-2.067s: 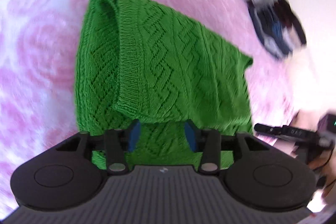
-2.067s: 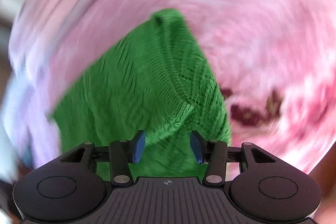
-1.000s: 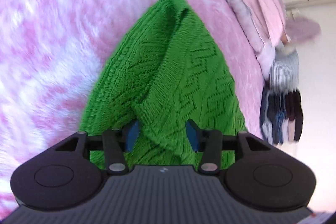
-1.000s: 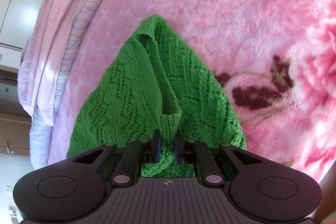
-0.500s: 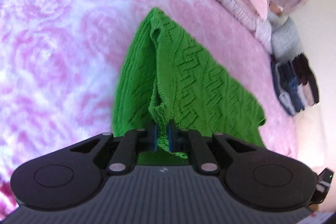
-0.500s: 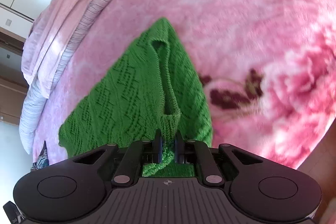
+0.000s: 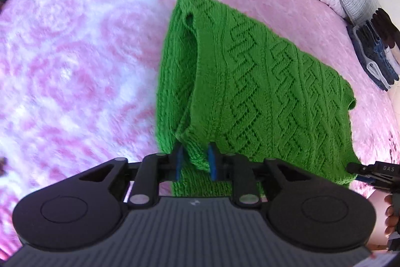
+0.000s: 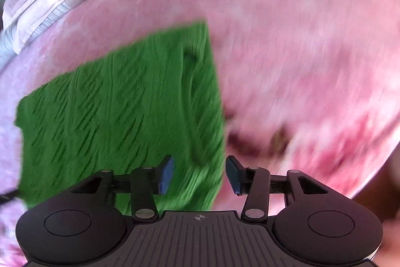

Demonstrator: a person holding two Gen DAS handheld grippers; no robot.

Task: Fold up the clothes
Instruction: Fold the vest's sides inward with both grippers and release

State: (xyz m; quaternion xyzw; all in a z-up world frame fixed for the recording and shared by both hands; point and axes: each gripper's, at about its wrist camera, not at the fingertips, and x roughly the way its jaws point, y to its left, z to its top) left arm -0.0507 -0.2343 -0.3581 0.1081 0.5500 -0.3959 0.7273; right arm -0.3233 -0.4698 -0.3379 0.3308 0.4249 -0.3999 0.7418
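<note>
On the pink blanket (image 7: 75,54), a green knit sweater (image 7: 262,91) lies folded, toward 12 o'clock of both grippers.
Soft and floppy knit; ribbed hem suits gripping. Left gripper (image 7: 193,162) part-open around hem; right gripper (image 8: 198,175) wide open, empty.

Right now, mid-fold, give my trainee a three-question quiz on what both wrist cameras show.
1. True or false: the right claw is clamped on the green sweater.
2. What does the sweater lie on?
3. Which is open wider: A) left claw, B) right claw?

Key:
1. False; it is open, with the sweater's edge between its fingers.
2. A pink floral blanket.
3. B; the left stands only slightly open around a fold.
</note>
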